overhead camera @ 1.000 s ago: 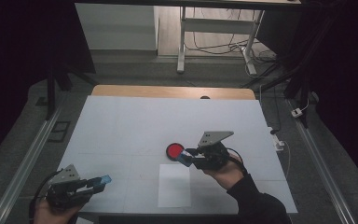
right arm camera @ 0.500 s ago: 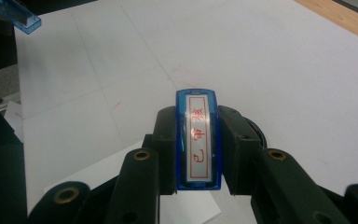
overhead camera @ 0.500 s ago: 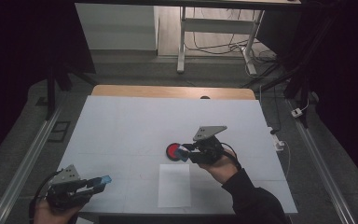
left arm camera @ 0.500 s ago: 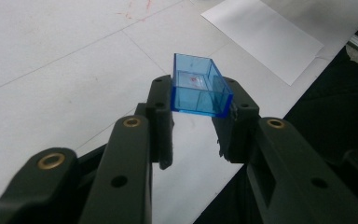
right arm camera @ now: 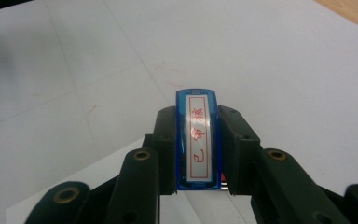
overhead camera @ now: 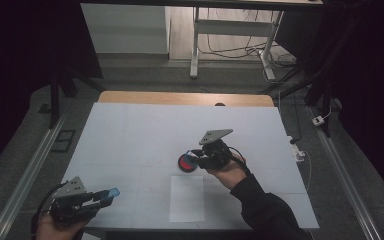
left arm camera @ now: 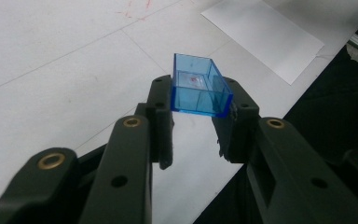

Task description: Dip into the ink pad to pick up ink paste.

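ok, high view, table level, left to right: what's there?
left gripper holding the blue cap → white sheet of paper → right gripper over the red ink pad, clamped on the blue stamp.

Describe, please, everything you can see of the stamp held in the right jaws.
The stamp is a narrow block of clear blue plastic with a white label framed in red, bearing red characters. It is clamped on its two long sides by the right gripper, label facing the camera. In the high view it sits by a red pad.
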The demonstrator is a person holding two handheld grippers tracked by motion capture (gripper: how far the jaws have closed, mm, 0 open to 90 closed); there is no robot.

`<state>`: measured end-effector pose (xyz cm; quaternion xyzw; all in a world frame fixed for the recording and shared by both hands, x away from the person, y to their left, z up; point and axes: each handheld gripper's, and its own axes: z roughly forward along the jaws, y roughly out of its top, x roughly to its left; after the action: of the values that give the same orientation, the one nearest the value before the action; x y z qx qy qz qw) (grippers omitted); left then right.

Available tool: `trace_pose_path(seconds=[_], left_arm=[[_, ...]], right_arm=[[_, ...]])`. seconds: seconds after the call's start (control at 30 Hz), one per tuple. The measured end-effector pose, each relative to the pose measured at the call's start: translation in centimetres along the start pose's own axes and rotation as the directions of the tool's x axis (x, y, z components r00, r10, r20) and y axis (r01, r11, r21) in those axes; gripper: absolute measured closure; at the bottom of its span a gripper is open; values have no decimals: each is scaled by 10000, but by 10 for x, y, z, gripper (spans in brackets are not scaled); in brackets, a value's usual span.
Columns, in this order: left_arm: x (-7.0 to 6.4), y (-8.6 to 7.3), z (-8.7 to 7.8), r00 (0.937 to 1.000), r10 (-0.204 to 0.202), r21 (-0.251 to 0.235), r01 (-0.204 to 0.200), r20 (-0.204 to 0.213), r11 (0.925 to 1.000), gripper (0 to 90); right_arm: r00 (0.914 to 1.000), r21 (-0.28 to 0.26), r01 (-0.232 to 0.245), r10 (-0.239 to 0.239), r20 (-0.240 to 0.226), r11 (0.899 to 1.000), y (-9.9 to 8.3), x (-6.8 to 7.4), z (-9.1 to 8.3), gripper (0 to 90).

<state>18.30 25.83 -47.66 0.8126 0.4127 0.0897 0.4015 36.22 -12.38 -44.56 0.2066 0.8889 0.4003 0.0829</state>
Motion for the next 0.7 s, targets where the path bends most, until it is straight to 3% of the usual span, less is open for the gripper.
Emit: trace_pose_path(seconds=[0.7], left_arm=[[1,0,0,10000,-56,8,56,59,10000,688]], right_arm=[[9986,945,-294,250,468,9951,-1,-24,41,706]])
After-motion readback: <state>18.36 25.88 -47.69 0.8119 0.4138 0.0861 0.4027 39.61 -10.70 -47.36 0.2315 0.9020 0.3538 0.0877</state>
